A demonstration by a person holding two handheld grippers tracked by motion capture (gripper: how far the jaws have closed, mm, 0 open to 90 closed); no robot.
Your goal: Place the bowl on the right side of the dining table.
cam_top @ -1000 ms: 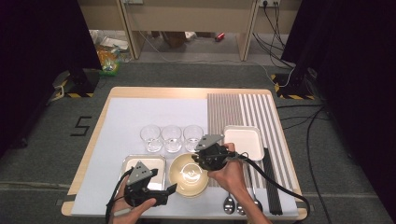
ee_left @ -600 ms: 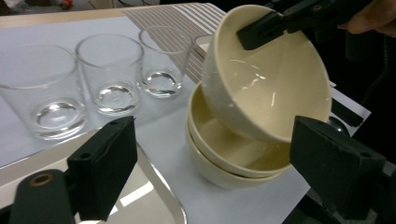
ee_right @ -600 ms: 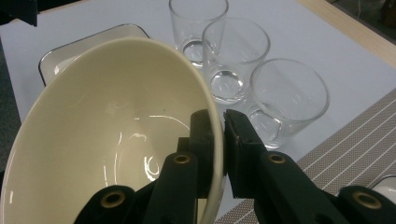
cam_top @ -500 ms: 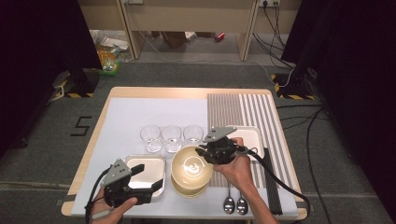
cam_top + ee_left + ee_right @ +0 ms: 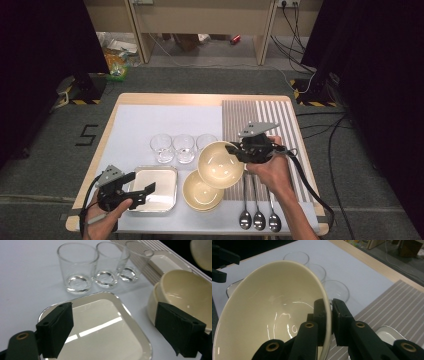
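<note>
A: Bowl (image 5: pixel 220 164) held tilted above the table, its rim pinched between the closed jaws of the right gripper (image 5: pixel 239 150); it hangs over the stack (image 5: pixel 202 190) near the front edge. Risk: a thin rim grip on a glazed wall may slip, dropping it onto the stack or the glasses (image 5: pixel 183 147) just behind.

B: Left gripper (image 5: pixel 145 192)?

A: Jaws wide apart, holding nothing, poised over the tray (image 5: pixel 152 188) at the front left. A careless sweep toward the stack could knock it.

B: Contents?

A: Bowl, stack, tray and three glasses all look empty. A second tray (image 5: pixel 163 261) lies on the striped mat (image 5: pixel 275 120), partly hidden by the raised bowl. Three spoons (image 5: pixel 258 218) rest at the front edge of the mat; a low swing of the bowl could clip them.
</note>
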